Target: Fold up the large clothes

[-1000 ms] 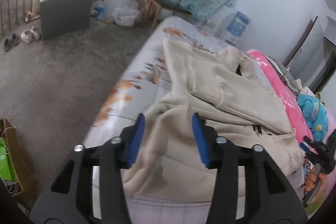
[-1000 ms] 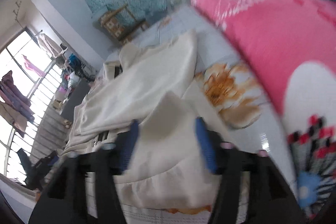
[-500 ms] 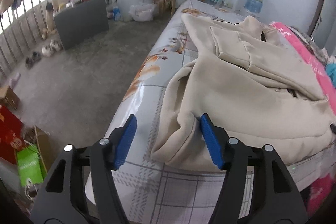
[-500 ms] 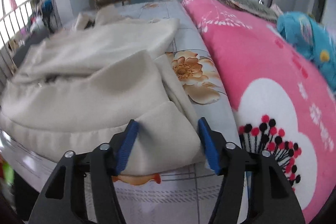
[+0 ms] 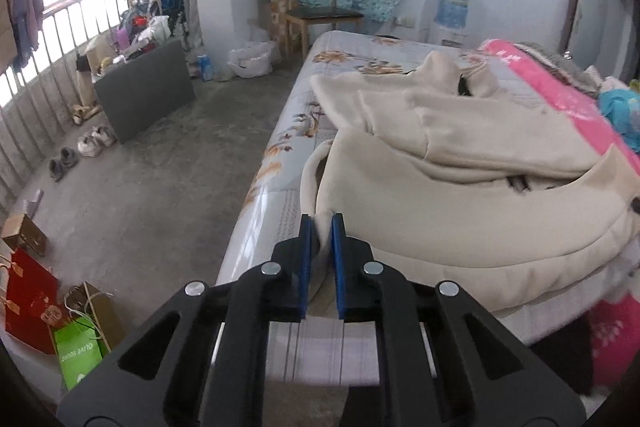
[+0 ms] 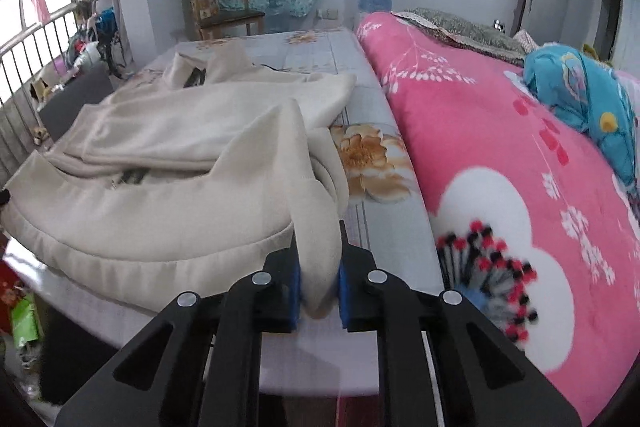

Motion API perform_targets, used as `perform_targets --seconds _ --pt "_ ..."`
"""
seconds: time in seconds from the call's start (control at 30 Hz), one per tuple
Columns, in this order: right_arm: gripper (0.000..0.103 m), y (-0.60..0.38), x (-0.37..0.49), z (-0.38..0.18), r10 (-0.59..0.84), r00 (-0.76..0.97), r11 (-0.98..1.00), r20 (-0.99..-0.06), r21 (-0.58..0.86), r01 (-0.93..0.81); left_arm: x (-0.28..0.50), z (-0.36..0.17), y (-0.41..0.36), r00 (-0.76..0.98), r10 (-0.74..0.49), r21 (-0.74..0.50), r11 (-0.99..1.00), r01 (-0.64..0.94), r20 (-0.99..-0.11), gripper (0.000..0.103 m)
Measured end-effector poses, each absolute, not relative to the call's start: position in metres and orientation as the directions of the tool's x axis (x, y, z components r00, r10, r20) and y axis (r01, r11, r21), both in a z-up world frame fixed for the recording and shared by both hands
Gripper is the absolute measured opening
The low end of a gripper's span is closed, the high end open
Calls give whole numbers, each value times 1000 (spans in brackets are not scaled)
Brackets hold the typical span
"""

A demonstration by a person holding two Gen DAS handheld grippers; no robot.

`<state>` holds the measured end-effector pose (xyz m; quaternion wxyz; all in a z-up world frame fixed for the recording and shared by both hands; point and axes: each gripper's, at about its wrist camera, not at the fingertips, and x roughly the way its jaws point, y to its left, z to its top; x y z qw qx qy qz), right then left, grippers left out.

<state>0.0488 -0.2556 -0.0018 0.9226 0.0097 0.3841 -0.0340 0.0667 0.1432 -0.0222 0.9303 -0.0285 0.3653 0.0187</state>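
A large cream hooded jacket [image 5: 460, 187] lies spread on the bed, its hood at the far end. It also shows in the right wrist view [image 6: 168, 163]. My left gripper [image 5: 321, 227] is shut on the jacket's near left hem corner at the bed's front edge. My right gripper [image 6: 318, 279] is shut on the near right hem corner, where the cloth bunches up between the blue pads. The pinched cloth hides the pad faces.
The bed [image 5: 288, 163] has a flowered sheet. A pink blanket [image 6: 500, 147] covers its right side, with a blue garment [image 6: 580, 95] on top. A grey board [image 5: 144, 91], shoes [image 5: 90, 143], paper bags [image 5: 76, 347], a wooden chair [image 5: 316, 15] and a water dispenser [image 5: 452, 11] stand around the concrete floor.
Both grippers were open around the jacket's near hem. Both have closed on the hem corners, left on the left corner, right on the right corner.
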Motion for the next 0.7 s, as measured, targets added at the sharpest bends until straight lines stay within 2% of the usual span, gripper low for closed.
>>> perform_targets --seconds 0.1,0.17,0.2,0.27,0.3,0.37,0.43,0.5,0.63,0.7 --pt "18 -267 26 -5 2 680 995 -734 68 70 49 -27 155 707 -18 -83 995 -57 -707 10" --pt "30 -274 21 -18 11 644 993 -765 84 82 46 -41 160 682 -4 -57 997 -55 -731 15" --pt "33 -277 20 -26 -29 623 993 -781 50 110 46 -47 162 671 31 -24 997 -73 -741 15" --pt "39 -280 17 -30 -70 600 990 -797 16 137 44 -46 170 679 45 -25 995 -94 -733 27" --pt "42 -281 13 -25 -68 614 990 -786 25 142 42 -42 173 694 41 -37 994 -98 -719 30" --pt "56 -281 6 -7 -92 662 987 -744 20 161 35 -28 173 740 15 -68 994 -83 -672 42" --pt "59 -275 3 10 -88 712 988 -697 29 151 33 -16 162 777 -50 -105 994 -21 -628 44" --pt "60 -259 11 18 -12 732 994 -681 69 80 37 -13 141 773 -144 -147 987 66 -618 48" --pt "61 -211 33 5 158 690 987 -707 130 -93 56 -30 81 666 -365 -253 931 263 -651 49" --pt "61 -180 48 -12 227 637 974 -736 153 -170 65 -44 52 620 -387 -248 921 302 -682 49"
